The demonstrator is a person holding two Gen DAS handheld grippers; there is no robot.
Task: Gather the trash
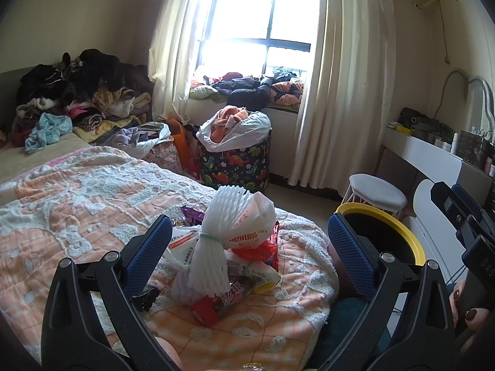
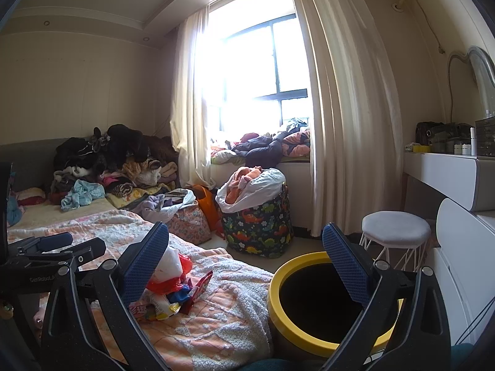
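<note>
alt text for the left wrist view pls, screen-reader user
The open left gripper points at a pile of trash on a bed's peach quilt: a white foam fruit net, plastic bags and snack wrappers. A yellow-rimmed bin stands past the bed's edge at right, and behind are a bright curtained window and heaped clothes.

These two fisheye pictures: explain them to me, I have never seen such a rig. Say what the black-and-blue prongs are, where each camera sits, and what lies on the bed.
A person holds two hand grippers, each with a forward-looking camera. The prongs are their blue-padded fingers. The left gripper is open around nothing, facing a pile of wrappers topped by white foam fruit netting on the peach quilted bedspread. The right gripper is open and empty over the yellow-rimmed bin.
</note>
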